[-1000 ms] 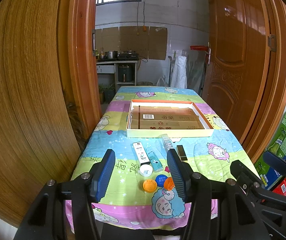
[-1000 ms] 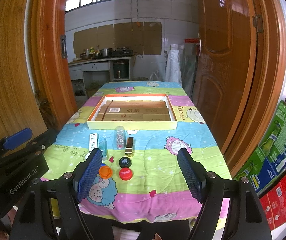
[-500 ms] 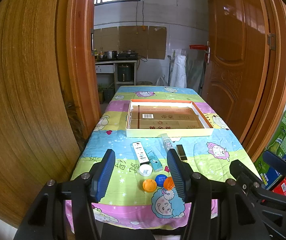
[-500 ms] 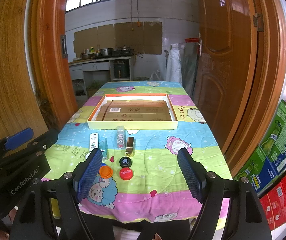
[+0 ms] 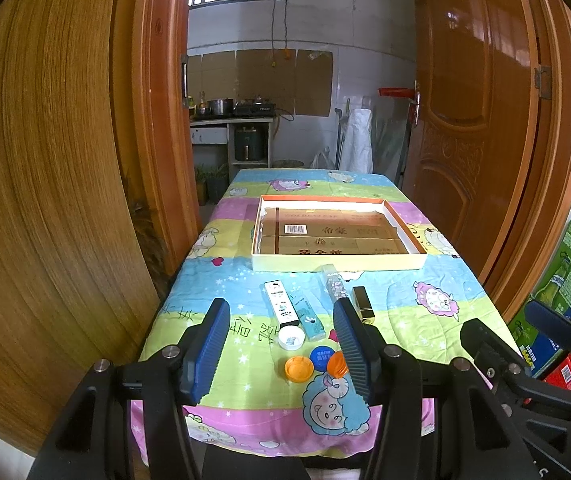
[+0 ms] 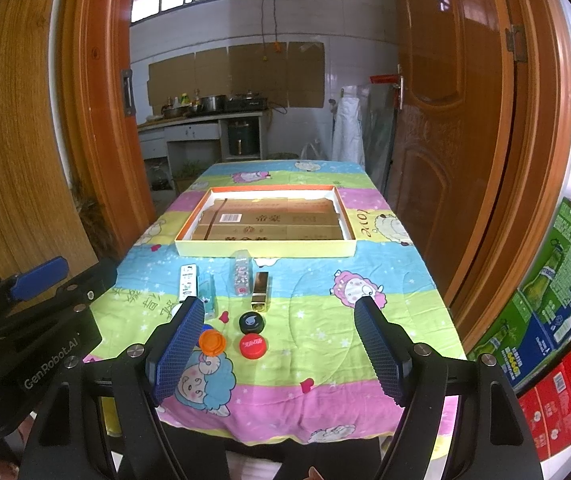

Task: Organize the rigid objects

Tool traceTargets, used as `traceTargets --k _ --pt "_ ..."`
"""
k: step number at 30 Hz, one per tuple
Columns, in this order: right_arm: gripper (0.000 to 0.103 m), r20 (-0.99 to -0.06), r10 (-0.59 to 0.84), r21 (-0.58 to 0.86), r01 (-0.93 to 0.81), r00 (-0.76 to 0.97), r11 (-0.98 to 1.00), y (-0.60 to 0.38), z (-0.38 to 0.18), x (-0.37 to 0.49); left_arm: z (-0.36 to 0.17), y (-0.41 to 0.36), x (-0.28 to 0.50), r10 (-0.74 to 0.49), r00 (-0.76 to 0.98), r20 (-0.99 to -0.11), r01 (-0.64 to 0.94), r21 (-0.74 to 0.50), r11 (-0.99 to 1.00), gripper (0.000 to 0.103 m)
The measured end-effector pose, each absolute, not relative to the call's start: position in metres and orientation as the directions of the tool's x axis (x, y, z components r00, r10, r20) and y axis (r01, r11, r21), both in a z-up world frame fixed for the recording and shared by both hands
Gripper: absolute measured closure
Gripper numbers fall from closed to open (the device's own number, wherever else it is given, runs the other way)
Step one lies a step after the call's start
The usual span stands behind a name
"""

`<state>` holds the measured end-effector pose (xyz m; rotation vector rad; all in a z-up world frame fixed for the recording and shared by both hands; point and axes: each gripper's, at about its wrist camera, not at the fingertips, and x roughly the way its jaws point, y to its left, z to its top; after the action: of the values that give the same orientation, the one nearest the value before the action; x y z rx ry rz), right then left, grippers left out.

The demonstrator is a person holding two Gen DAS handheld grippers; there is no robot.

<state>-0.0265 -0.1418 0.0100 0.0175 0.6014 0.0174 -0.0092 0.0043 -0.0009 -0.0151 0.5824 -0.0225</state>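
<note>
Left wrist view
Left gripper (image 5: 281, 342): jaws released, nothing between them, held above near edge of bench (image 5: 437, 280)
Tray (image 5: 337, 262): shallow cream box, cardboard lining, mid-bench, beyond the small items
White box (image 5: 279, 308): flat, just left of teal box (image 5: 309, 318), the two touching or nearly so
Clear tube (image 5: 332, 282): near tray's front wall
Gold case (image 5: 362, 300): right of tube, partly behind right finger
White cap (image 5: 290, 337): just below white box
Blue cap (image 5: 322, 356): between yellow cap (image 5: 298, 369) and orange cap (image 5: 337, 365)

Right wrist view
Right gripper (image 6: 275, 346): jaws released wide, empty, above near bench end
Black cap (image 6: 252, 322): just above red cap (image 6: 252, 346)
Orange cap (image 6: 211, 341): beside left finger
Gold case (image 6: 260, 288): right of clear tube (image 6: 241, 274)
Tray (image 6: 265, 248): mid-bench, well apart from caps
Left gripper body (image 6: 29, 332): at left edge
</note>
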Motion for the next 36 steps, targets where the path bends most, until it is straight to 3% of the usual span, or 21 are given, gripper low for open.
traceTargets --k 19,36 --pt "0.024 -0.594 0.053 0.04 -0.037 0.802 0.999 -0.144 -0.01 -0.021 -0.023 0.017 0.004 -0.041 0.808 -0.587 0.026 -0.034 0.999 0.049" --pt "0.024 -0.672 0.108 0.036 -0.113 0.733 0.993 -0.141 -0.092 0.014 -0.109 0.029 0.036 -0.127 0.733 -0.668 0.093 -0.086 0.992 0.049"
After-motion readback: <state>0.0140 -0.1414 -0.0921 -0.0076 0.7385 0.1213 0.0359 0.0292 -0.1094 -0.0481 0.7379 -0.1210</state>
